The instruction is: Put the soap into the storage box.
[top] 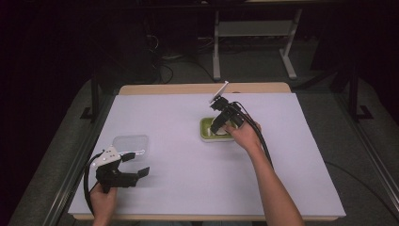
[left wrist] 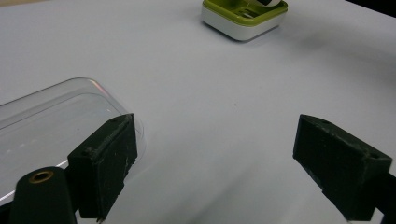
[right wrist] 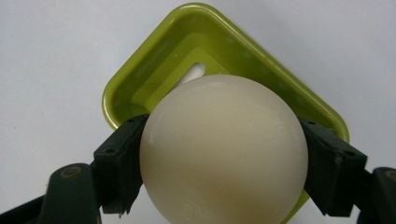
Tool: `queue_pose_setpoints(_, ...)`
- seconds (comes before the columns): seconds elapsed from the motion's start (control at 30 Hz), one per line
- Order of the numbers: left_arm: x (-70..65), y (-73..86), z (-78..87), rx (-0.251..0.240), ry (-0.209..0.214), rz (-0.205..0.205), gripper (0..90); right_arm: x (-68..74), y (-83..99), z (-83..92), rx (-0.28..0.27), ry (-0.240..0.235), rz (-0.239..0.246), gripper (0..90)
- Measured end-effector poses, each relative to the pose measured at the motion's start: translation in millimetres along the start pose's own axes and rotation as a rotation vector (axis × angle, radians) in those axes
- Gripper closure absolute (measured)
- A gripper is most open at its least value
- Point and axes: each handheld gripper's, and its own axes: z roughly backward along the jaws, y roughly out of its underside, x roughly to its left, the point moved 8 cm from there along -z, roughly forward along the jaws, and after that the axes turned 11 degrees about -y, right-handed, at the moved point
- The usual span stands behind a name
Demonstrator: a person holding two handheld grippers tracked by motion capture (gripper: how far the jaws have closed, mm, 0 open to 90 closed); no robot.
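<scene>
**Cream ball held over the green tray, left gripper idle by the clear lid**

Right of centre in the high view, the right gripper (top: 220, 123) tips down over the lime-green square plastic tray with a white base (top: 205, 131), which sits on the white-covered table (top: 188, 188). In the right gripper view the smooth cream-white ball (right wrist: 224, 149) fills the lower middle of the frame, clamped between the two black fingers (right wrist: 119, 170), one pressing each side. It is round, so it has no long axis and no pointing direction to call. Behind it the tray sits corner-up like a diamond, a pale slot showing in its recessed floor. No writing or label can be read on ball or tray.

Lower left in the high view, the left gripper (top: 134, 167) rests low with its fingers spread wide and nothing between them. The clear rounded-rectangle plastic lid (top: 131, 145) lies flat just beside it; in the left gripper view the lid sits behind the left-hand finger (left wrist: 105, 165), while the tray (left wrist: 243, 18) shows at the top edge.
</scene>
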Motion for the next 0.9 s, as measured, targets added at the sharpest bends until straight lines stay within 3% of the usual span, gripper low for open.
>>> queue_pose_setpoints(0.9,0.2,0.2,0.3,-0.001,-0.001,0.001,12.8,-15.5,-5.4,-15.9,0.021,0.017,-0.036,23.1)
